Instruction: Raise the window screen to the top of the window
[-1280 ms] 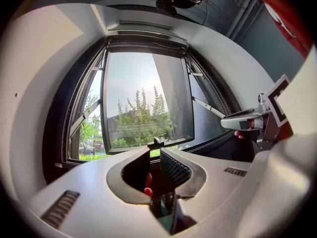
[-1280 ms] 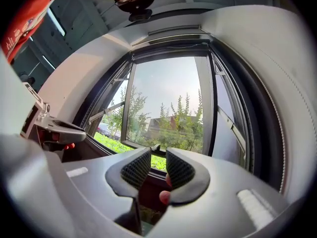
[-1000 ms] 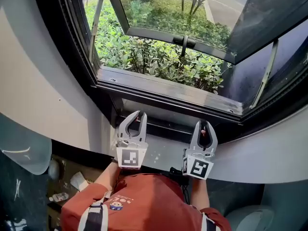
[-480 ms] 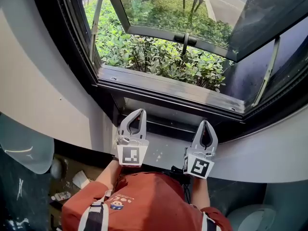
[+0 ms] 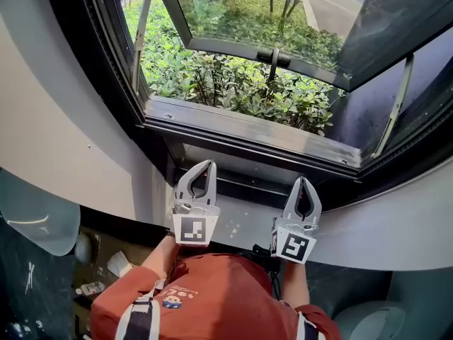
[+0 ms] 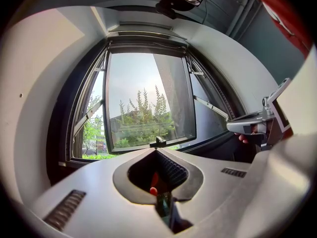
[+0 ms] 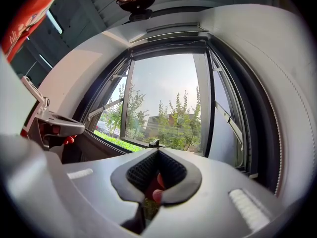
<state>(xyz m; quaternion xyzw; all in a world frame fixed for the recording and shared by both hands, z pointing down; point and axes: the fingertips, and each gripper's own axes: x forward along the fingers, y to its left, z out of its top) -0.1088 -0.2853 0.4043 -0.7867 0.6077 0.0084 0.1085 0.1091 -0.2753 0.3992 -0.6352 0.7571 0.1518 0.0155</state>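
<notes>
We face an open window (image 5: 248, 134), its glass pane (image 5: 382, 27) swung outward at upper right, with no mesh across the opening. The window screen (image 5: 248, 185) appears to be the dark bar along the bottom edge, just above both gripper tips. At lower centre, left gripper (image 5: 203, 164) and right gripper (image 5: 304, 180) have just been closing. Their jaws now meet on nothing, so neither holds the screen.

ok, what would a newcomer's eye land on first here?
The open window sash swung outward over green shrubs, filling the top of the head view. Below the sill, the left tool and right tool sit side by side, both just closed on nothing.
</notes>
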